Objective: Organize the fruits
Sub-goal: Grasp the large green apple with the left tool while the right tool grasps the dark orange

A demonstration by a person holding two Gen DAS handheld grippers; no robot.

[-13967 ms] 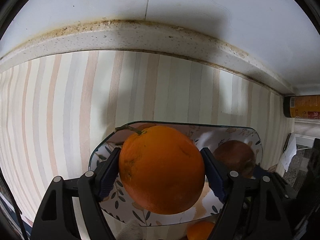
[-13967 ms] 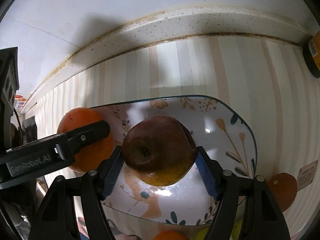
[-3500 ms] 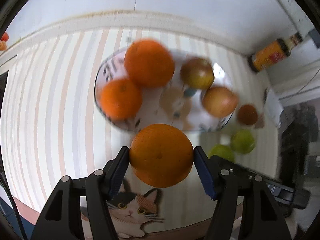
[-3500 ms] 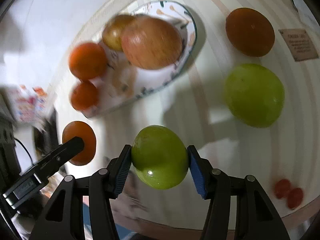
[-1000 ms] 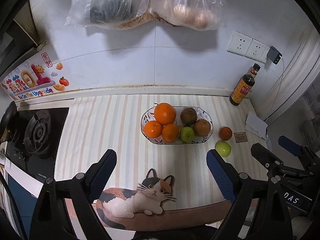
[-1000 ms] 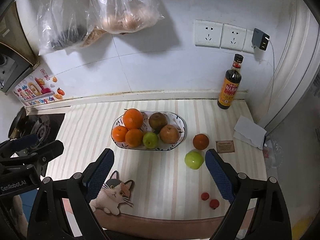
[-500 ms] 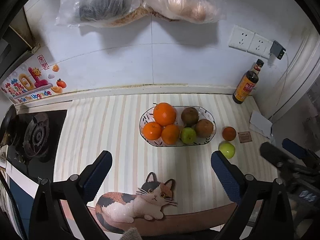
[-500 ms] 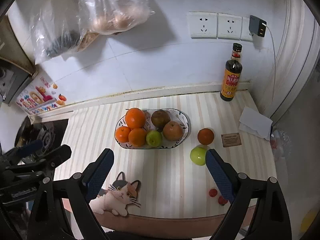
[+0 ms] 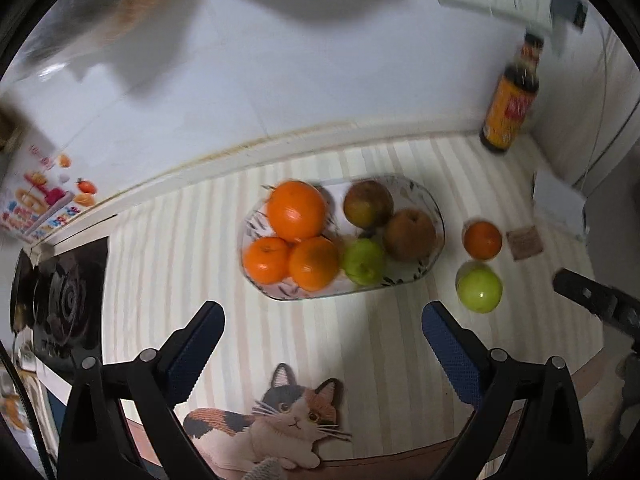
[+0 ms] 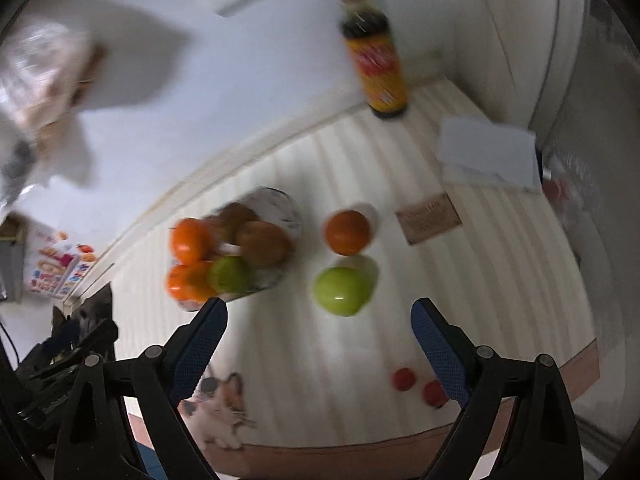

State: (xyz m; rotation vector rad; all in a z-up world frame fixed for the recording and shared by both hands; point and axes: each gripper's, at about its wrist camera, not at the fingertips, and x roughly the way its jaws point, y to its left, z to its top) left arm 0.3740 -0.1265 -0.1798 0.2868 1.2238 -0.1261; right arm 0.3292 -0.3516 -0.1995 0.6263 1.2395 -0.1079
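Both grippers hung empty above the worktop's front edge, the left gripper (image 9: 322, 342) and the right gripper (image 10: 318, 338) each spread wide with nothing between the pads. Near that front edge lay a cat-shaped mat (image 9: 276, 424) and, toward the right, two small red fruits (image 10: 418, 386), too blurred to name. Farther in, a green apple (image 10: 342, 290) and an orange (image 10: 346, 232) sat loose just right of the oval bowl (image 9: 438, 220), which already held three oranges, a green apple and two brownish fruits. The loose apple looked firm, smooth and apt to roll, so gripping across its widest part seemed safest. A sauce bottle (image 9: 508, 110) stood at the back right corner; motion blur smeared the wall.
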